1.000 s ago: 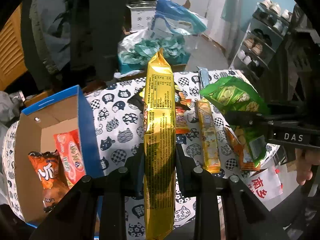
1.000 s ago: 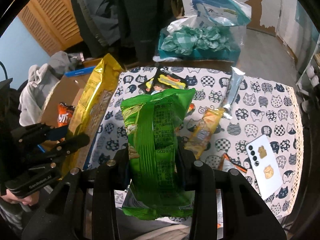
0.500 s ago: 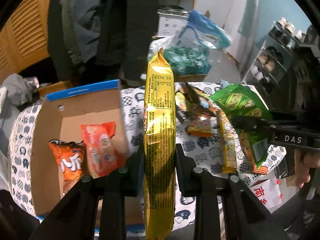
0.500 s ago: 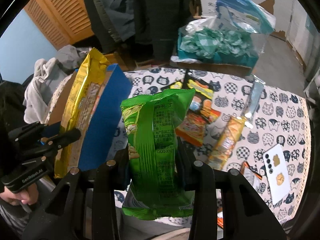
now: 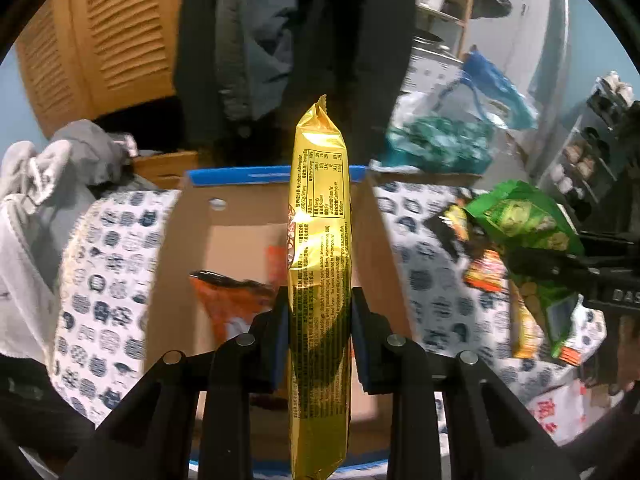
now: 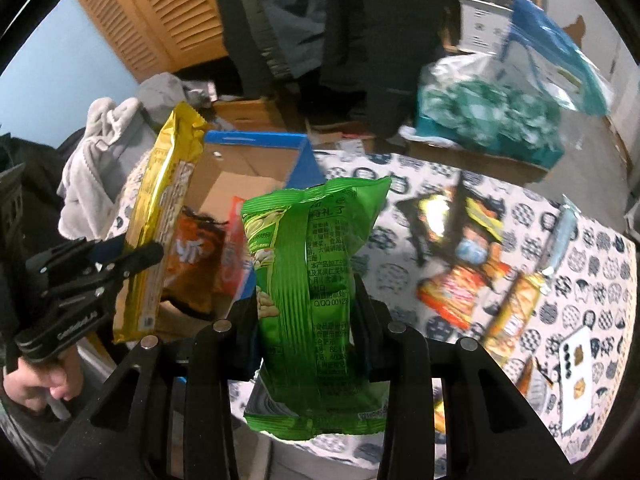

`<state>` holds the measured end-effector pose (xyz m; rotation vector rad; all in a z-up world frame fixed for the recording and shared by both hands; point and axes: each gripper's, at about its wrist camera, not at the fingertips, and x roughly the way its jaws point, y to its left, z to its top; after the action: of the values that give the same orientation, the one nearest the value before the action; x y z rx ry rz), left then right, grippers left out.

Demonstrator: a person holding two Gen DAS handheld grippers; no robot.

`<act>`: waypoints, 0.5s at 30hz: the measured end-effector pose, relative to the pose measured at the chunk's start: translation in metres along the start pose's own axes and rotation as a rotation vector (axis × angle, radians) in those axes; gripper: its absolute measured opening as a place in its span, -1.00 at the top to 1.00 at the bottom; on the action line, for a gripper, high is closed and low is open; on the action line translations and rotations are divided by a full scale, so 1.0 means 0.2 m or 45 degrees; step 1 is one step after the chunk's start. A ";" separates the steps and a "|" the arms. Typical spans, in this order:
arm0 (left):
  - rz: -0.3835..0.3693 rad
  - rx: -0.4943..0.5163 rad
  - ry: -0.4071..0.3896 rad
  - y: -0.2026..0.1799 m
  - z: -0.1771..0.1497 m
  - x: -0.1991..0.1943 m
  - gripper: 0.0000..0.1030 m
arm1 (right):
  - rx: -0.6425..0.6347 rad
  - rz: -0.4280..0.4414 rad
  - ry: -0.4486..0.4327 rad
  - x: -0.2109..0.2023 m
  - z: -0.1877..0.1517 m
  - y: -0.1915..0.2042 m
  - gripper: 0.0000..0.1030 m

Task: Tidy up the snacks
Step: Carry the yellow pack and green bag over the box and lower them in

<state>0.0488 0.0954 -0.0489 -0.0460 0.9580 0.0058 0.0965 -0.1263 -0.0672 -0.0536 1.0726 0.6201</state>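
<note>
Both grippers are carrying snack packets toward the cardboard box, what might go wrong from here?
The long gold packet is pinched low by the left gripper, so it may flop or catch the box edge. The green bag in the right gripper trails close beside, so the two grippers might bump over the box.

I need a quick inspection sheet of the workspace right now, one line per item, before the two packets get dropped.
Surface: table under a cat-print cloth.
Job's things: open cardboard box with blue edges, holding an orange bag and a red packet; loose snacks lie on the cloth.
Clutter: white card near the table edge.
Grippers: left gripper shut on a gold packet above the box; right gripper shut on a green bag.
Cables: nothing seen.
Surroundings: hanging coats, wooden louvred door, grey blanket, plastic bags behind the table.
</note>
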 end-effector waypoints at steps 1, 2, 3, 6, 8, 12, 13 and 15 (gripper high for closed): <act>0.031 -0.009 -0.003 0.04 0.00 0.01 0.46 | -0.007 0.006 0.006 0.02 0.01 0.02 0.33; 0.046 -0.028 0.005 0.08 -0.01 0.03 0.46 | -0.013 0.012 0.009 0.03 0.02 0.04 0.33; 0.042 -0.049 0.016 0.11 -0.02 0.04 0.46 | -0.021 0.017 0.012 0.05 0.03 0.08 0.33; 0.026 -0.109 0.049 0.19 -0.04 0.08 0.46 | -0.040 0.027 0.029 0.11 0.06 0.15 0.33; 0.039 -0.119 0.069 0.23 -0.05 0.11 0.46 | -0.051 0.035 0.041 0.15 0.08 0.19 0.33; 0.046 -0.144 0.113 0.29 -0.08 0.15 0.46 | -0.078 0.045 0.068 0.22 0.10 0.27 0.33; 0.046 -0.141 0.125 0.30 -0.08 0.16 0.46 | -0.083 0.048 0.073 0.23 0.11 0.29 0.33; 0.055 -0.135 0.145 0.31 -0.09 0.18 0.46 | -0.102 0.048 0.086 0.27 0.12 0.33 0.33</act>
<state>0.0531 0.1561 -0.0913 -0.1243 1.0722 0.0948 0.1012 -0.0395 -0.0844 -0.1252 1.1162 0.6993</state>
